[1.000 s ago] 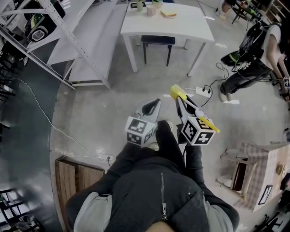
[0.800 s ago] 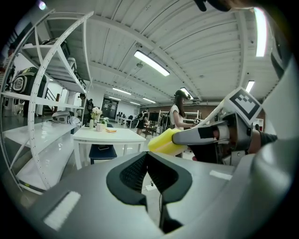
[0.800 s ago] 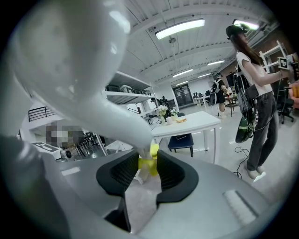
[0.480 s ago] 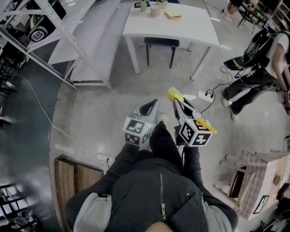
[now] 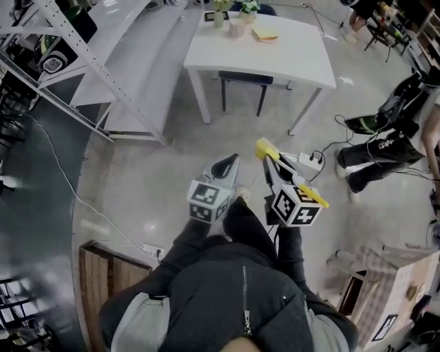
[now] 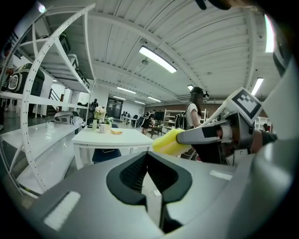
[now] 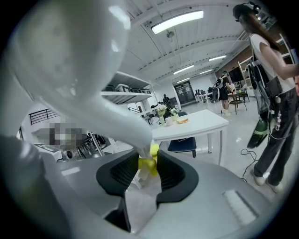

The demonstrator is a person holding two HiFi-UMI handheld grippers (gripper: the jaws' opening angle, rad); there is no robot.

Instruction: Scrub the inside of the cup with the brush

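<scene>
Brush (image 5: 267,147) clamped inside the right claw (image 7: 148,172).

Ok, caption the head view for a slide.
Right gripper holds the yellow brush, left gripper shut empty, white table ahead.

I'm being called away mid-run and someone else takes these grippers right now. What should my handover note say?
Left gripper: jaws shut, empty.
Right gripper: jaws shut on the brush, yellow head forward.
Cup: on the far side of the white table, beside a vase; open floor lies between it and the grippers.
Done: brush in hand.
Left: reach the table, take the cup, scrub its inside.
</scene>
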